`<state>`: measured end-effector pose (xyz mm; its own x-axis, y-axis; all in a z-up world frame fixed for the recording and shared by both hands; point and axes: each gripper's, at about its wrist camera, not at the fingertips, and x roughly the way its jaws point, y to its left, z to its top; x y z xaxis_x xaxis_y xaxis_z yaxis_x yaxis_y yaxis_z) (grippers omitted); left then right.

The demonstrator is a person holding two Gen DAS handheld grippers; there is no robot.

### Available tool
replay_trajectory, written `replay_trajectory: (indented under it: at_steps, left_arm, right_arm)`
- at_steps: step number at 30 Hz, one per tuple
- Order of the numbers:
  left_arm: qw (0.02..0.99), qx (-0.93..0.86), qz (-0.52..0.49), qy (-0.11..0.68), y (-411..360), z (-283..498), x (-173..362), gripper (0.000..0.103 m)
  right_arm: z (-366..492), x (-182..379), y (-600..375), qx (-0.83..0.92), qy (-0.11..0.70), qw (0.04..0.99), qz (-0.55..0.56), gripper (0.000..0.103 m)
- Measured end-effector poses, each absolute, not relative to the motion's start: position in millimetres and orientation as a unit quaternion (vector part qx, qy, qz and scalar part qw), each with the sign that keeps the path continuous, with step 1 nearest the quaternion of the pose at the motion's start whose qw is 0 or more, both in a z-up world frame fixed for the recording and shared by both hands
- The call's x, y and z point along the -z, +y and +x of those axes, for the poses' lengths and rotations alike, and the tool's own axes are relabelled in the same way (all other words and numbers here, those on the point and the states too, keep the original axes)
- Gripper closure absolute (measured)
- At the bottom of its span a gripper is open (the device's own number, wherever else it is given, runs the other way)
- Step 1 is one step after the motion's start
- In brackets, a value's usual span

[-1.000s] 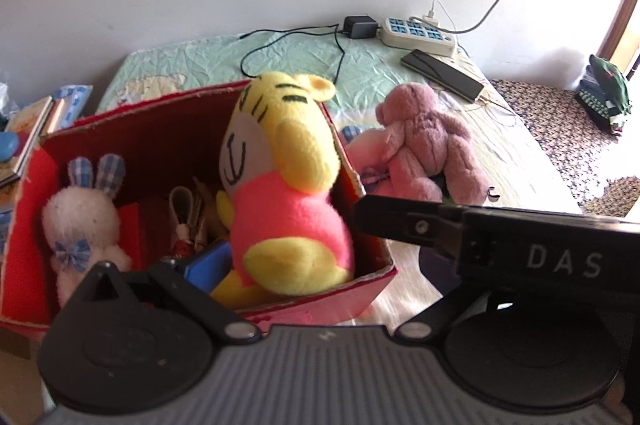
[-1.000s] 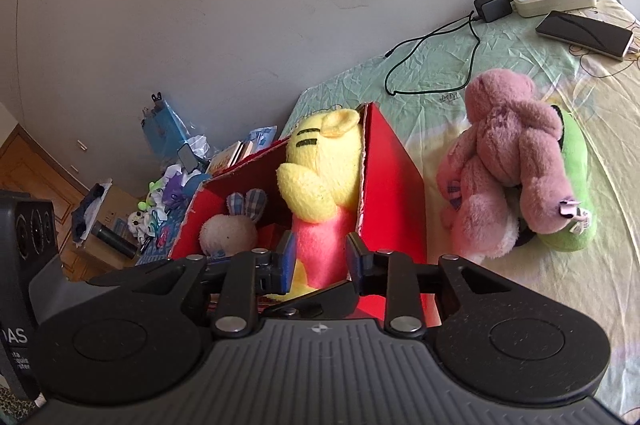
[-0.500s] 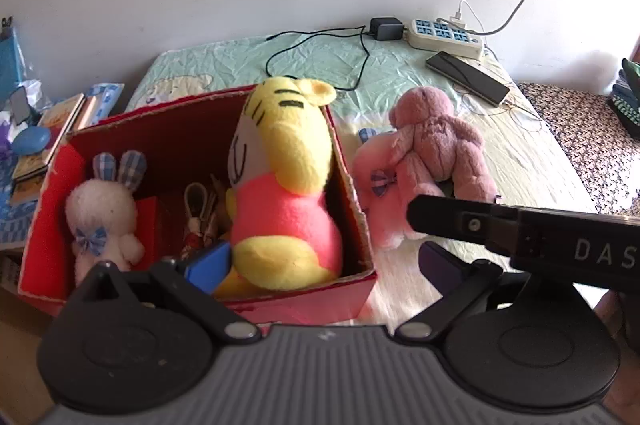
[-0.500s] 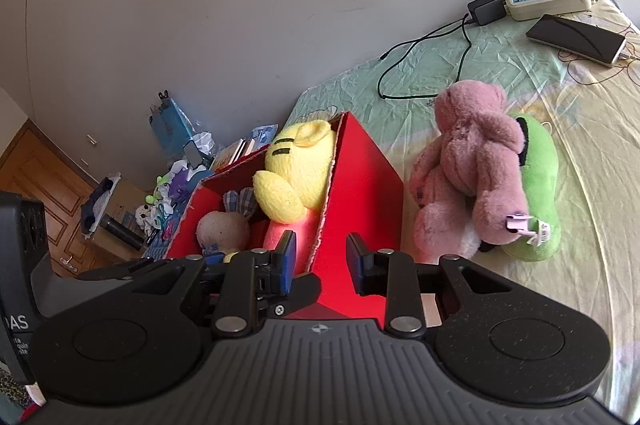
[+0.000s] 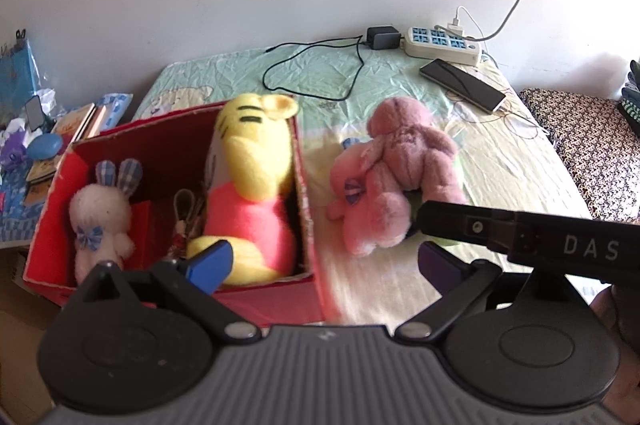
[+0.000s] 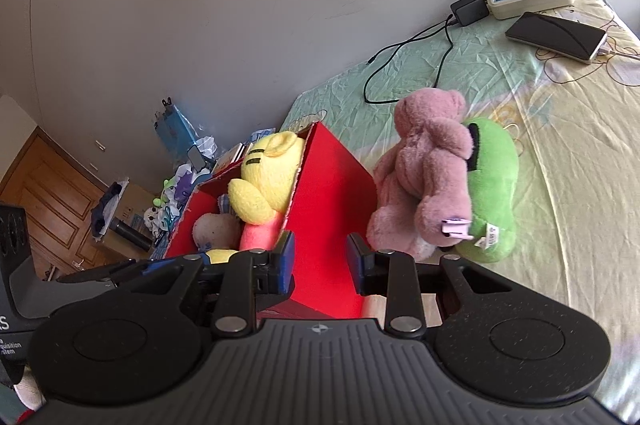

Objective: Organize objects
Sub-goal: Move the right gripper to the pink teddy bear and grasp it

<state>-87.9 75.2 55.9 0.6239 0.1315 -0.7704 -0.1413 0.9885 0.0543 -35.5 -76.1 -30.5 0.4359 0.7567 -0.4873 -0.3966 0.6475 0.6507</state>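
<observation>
Red cardboard box (image 5: 120,141) already holds the yellow tiger (image 5: 252,193); pink bear (image 6: 424,177) lies beside it on the bed (image 6: 580,165), both tools, left tool (image 5: 320,261) and right tool (image 6: 320,257), gape empty, so grip its torso squarely.

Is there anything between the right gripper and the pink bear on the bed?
Nothing visible blocks it. The right gripper is open, and the pink bear lies ahead to its right beside the red box, leaning on a green plush.
</observation>
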Motion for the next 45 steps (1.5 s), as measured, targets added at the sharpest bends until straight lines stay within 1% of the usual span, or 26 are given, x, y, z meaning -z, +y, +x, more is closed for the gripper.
replay_trajectory:
  at_steps: [9, 11, 18, 21, 26, 31, 38, 45]
  left_arm:
    - [0.901, -0.054, -0.006, 0.431, 39, -83, -48, 0.006]
    - [0.901, -0.044, -0.008, 0.430, 32, -82, -45, 0.006]
    - [0.904, -0.015, -0.015, 0.427, 15, -72, -33, 0.006]
    - [0.903, -0.002, -0.029, 0.429, 17, -62, -28, 0.006]
    - [0.906, 0.010, -0.036, 0.421, 20, -40, -24, 0.002]
    - [0.905, 0.023, -0.042, 0.422, 25, -17, -18, 0.001]
    - [0.895, 0.035, -0.052, 0.442, 36, 10, 3, 0.001]
    - [0.881, 0.039, -0.083, 0.465, 53, 30, 21, 0.001]
  right_arm:
    - [-29, 45, -110, -0.338, 0.409, 0.812, 0.242, 0.070]
    - [-27, 50, -119, -0.332, 0.412, 0.812, 0.247, 0.066]
    - [-19, 62, -142, -0.311, 0.419, 0.810, 0.268, 0.066]
    - [-13, 67, -148, -0.304, 0.422, 0.809, 0.274, 0.066]
    - [3, 71, -153, -0.298, 0.423, 0.805, 0.291, 0.066]
    - [25, 70, -152, -0.299, 0.420, 0.801, 0.303, 0.066]
    - [55, 79, -138, -0.313, 0.437, 0.779, 0.323, 0.066]
    - [71, 92, -121, -0.329, 0.462, 0.756, 0.327, 0.066]
